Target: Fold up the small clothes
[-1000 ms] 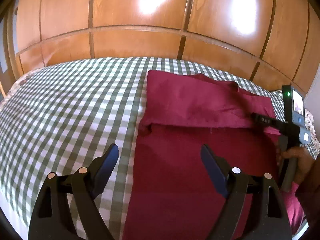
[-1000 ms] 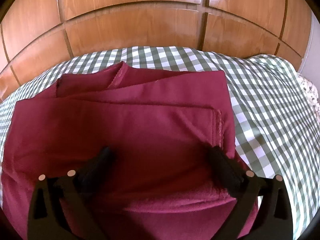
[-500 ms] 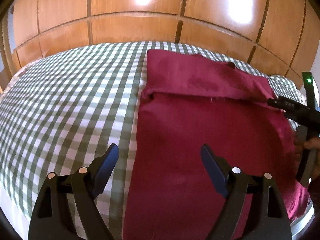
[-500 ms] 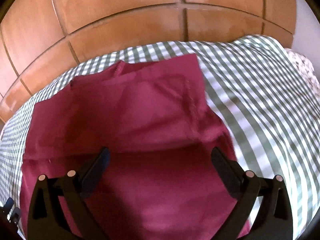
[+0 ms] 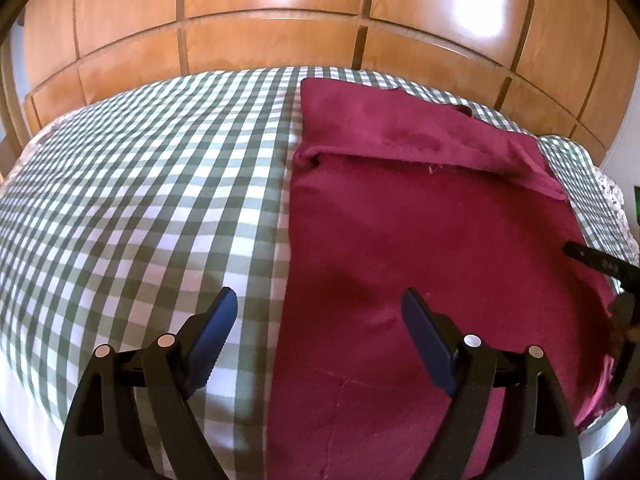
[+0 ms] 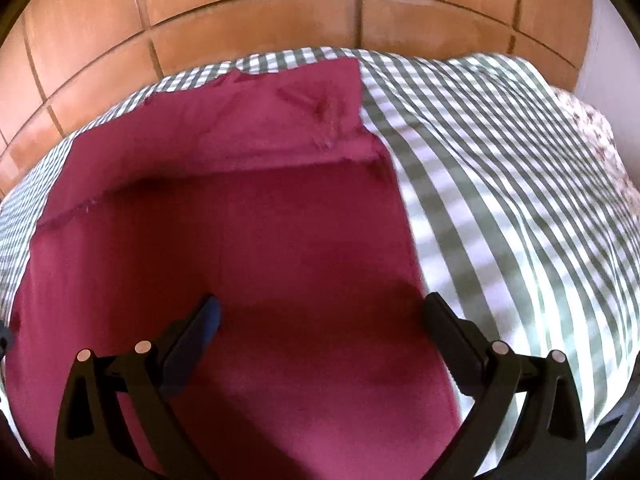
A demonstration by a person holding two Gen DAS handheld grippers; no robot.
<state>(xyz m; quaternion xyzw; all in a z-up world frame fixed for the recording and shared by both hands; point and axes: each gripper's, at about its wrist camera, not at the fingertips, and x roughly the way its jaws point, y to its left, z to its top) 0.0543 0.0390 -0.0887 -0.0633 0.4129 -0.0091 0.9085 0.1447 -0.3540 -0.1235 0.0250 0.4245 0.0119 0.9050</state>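
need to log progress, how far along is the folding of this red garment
Done: the far end of the maroon garment is already folded over, its edge forming a band across the cloth on the checked bedcover. In hand: nothing; the left gripper and right gripper are both open above the near part. Left: probably grasping the near end and folding it up.

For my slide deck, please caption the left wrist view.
Open left claw above the maroon garment's left edge on the checked bedspread.
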